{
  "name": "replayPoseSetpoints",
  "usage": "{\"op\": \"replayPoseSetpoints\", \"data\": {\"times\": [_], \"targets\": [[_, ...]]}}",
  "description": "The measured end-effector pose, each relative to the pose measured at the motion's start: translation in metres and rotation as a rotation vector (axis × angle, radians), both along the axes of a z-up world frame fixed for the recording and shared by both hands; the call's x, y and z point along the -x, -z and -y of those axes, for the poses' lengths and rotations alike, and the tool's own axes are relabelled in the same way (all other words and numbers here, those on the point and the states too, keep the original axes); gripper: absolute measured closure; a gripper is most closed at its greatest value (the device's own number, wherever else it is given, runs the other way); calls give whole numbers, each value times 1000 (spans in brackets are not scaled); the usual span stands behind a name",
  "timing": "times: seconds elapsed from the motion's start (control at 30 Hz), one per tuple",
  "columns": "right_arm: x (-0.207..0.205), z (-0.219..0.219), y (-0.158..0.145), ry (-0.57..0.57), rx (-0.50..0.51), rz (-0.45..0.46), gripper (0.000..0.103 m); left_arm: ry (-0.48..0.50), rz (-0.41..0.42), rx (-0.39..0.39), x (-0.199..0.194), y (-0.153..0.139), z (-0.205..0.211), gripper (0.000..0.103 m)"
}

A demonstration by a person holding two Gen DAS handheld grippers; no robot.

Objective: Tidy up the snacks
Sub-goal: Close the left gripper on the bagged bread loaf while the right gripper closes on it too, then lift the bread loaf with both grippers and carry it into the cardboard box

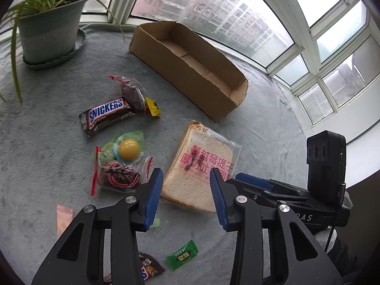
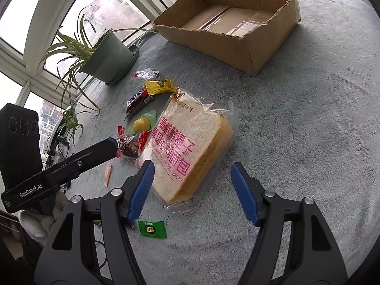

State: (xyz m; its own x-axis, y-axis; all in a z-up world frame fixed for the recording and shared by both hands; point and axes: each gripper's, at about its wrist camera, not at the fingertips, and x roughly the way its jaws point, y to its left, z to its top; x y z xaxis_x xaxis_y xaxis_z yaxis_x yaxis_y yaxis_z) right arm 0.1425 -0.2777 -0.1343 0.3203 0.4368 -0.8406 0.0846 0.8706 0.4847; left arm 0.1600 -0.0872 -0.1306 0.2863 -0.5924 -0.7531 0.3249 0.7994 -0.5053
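Clear-wrapped sliced toast bread pack with pink lettering point(image 2: 190, 152) lies flat on the grey plush cloth point(image 2: 308, 142), centre of the right wrist view. Long axis runs 11 to 5 o'clock there; sealed end with date stamp points to 11, toward the open brown cardboard box point(image 2: 228, 23) at 12–1 o'clock.

Right gripper point(image 2: 192, 185) spread wide, holding nothing; blue pads point(image 2: 140, 190) sit either side of the pack's near end, contact can't be confirmed. Left gripper point(image 1: 186, 197) also wide open, empty, above the pack's near edge point(image 1: 199, 163).

Small snacks at 9–10 o'clock of the bread in the left view: brown Snickers bar point(image 1: 106, 116), yellow ball candy on a green wrapper point(image 1: 128, 148), dark clear-wrapped cake with red trim point(image 1: 118, 175). Green square candy sachet point(image 2: 152, 229) lies at 6 o'clock.

Room: bay window, apartment blocks outside. Green potted spider plant point(image 1: 49, 26) at 10 o'clock.

Left view only: pink sachet point(image 1: 64, 218) face-on, and a second Snickers point(image 1: 149, 268) at the bottom edge. Right view only: yellow candy wrapper's printed face point(image 2: 159, 85).
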Motion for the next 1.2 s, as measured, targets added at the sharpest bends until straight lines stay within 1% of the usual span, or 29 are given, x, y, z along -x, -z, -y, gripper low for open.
{"op": "replayPoseSetpoints", "data": {"times": [0.1, 0.13, 0.2, 0.4, 0.5, 0.77, 0.9, 1.2], "targets": [[-2, -1, 6, -1, -26, -11, 49, 16, -13, -17, -8, 6, 5, 66], [-2, 0, 7, 1, -26, -13, 49, 20, -23, -15, -11, 9, 6, 66], [-2, 0, 8, 3, -29, -16, 54, 25, -49, -8, -19, 15, 8, 66], [-5, -1, 8, 0, -34, -7, 58, 50, -96, -19, -25, 31, 13, 67], [-6, -4, 7, -10, -16, 0, 59, 72, -109, -22, -23, 36, 15, 68], [-9, -9, 2, -37, 19, 16, 59, 81, -98, -24, -20, 32, 11, 68], [-11, -8, -9, -35, 16, 40, 59, 81, -91, -24, -19, 27, 13, 69], [-22, -4, -43, -46, 30, 116, 59, 70, -3, -18, -27, -3, 16, 68]]}}
